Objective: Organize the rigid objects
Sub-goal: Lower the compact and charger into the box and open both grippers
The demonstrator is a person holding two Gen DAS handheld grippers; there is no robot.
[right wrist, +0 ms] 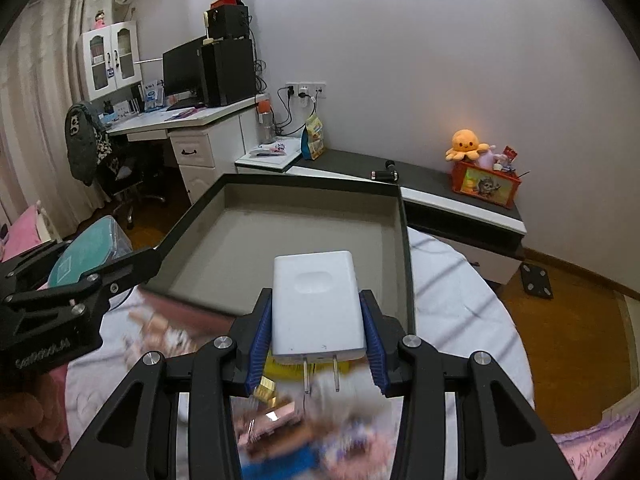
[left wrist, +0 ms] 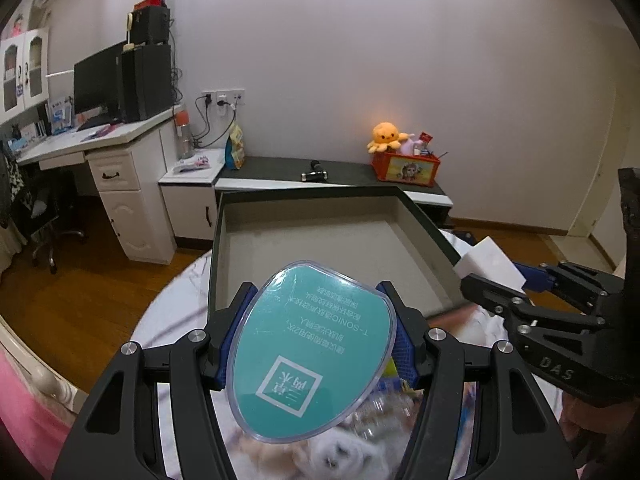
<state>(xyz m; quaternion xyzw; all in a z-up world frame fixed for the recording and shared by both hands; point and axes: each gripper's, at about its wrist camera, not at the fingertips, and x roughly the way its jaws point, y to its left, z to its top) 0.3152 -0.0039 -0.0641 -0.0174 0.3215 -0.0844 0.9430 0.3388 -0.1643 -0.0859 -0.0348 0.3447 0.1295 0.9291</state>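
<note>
My left gripper [left wrist: 314,340]: fingers clamped on a teal oval plastic case [left wrist: 310,350], held just near the dark open box [left wrist: 320,240]. My right gripper [right wrist: 318,338]: fingers closed on a white plug charger [right wrist: 318,306], over the box's near edge.

Blur swallows the clutter [right wrist: 280,420] under the right tongs [right wrist: 318,332]; nothing there reads clearly. The teal case [left wrist: 308,348] blocks the heap [left wrist: 340,452] below the left tongs [left wrist: 316,344], its printed text too small. The bed [left wrist: 24,400] runs off the frame edge.
</note>
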